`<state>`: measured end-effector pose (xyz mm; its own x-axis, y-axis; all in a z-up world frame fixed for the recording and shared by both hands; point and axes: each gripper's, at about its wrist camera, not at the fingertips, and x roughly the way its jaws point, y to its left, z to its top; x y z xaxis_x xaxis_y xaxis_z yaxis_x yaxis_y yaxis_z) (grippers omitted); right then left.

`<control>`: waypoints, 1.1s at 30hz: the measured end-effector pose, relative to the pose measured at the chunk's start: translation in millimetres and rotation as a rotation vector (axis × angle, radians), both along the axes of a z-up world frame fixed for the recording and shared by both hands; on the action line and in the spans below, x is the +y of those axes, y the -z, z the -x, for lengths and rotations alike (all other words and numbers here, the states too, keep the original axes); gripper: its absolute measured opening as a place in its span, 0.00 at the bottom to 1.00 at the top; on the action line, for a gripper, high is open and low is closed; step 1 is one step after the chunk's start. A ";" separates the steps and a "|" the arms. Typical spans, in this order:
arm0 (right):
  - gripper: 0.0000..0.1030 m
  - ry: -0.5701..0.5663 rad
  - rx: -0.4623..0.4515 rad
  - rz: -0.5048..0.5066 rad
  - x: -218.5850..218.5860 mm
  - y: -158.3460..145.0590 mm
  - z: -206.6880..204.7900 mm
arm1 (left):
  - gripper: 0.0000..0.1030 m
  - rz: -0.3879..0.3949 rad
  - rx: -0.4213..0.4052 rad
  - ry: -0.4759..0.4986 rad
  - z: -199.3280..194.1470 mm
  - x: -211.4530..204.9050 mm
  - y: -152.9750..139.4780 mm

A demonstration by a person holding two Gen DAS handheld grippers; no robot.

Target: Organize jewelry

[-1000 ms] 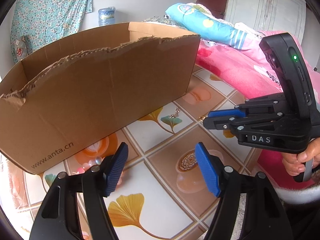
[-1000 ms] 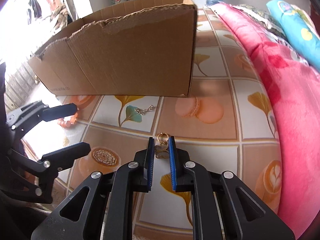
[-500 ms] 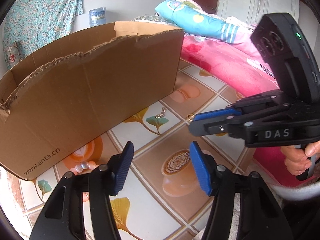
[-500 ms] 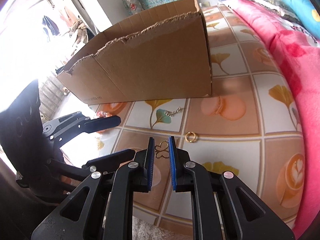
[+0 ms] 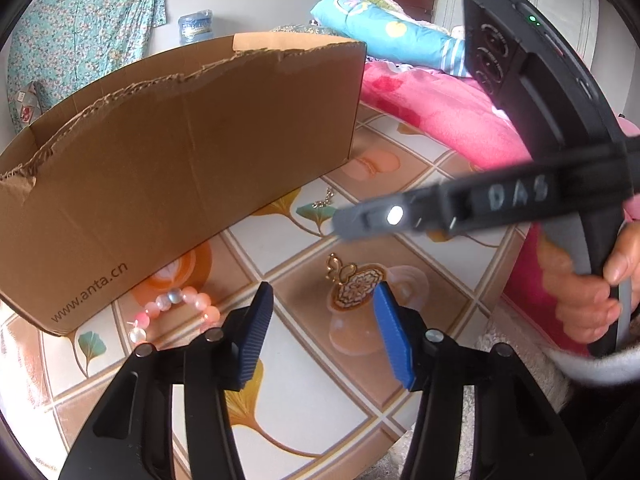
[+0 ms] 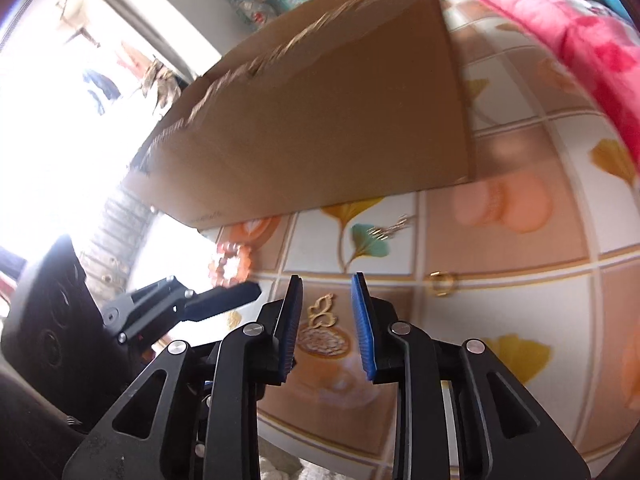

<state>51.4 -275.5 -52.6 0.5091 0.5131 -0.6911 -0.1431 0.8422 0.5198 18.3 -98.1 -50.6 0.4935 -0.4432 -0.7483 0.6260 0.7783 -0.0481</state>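
both my wrist cameras look steeply down, close over the patterned surface (image 5: 304,360); each catches the cardboard box (image 5: 180,160) and gold butterfly pendant (image 6: 322,312).

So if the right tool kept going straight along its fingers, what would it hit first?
Probably the gold butterfly charm, lying between the open right tool's fingers on the patterned tabletop; depth is hard to judge.

Left gripper (image 5: 324,332) stood part open, nothing between its jaws, having just narrowed; gold charm (image 5: 339,270) lay beyond on the tiled mat (image 5: 352,408) (bead bracelet (image 5: 176,306) by the cardboard box (image 5: 180,168)).
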 end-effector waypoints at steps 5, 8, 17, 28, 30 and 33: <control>0.26 0.097 -0.004 -0.011 -29.8 -3.5 8.2 | 0.37 -0.012 -0.010 0.025 -2.8 -10.5 1.6; 0.26 0.117 0.012 -0.019 -38.5 0.0 12.7 | 0.29 -0.043 -0.025 0.038 -4.3 -16.2 3.3; 0.26 0.100 0.008 0.004 -39.5 0.6 16.6 | 0.25 -0.092 -0.035 0.040 -12.3 -26.9 7.3; 0.26 0.112 0.000 0.024 -42.2 -1.9 17.8 | 0.05 -0.116 -0.052 0.059 -11.1 -32.3 7.1; 0.26 0.115 -0.002 0.030 -39.7 -2.6 17.3 | 0.05 -0.111 -0.046 0.055 -11.6 -31.6 7.2; 0.26 0.115 -0.006 0.042 -39.5 -4.3 17.7 | 0.05 -0.109 -0.044 0.049 -11.5 -30.3 6.2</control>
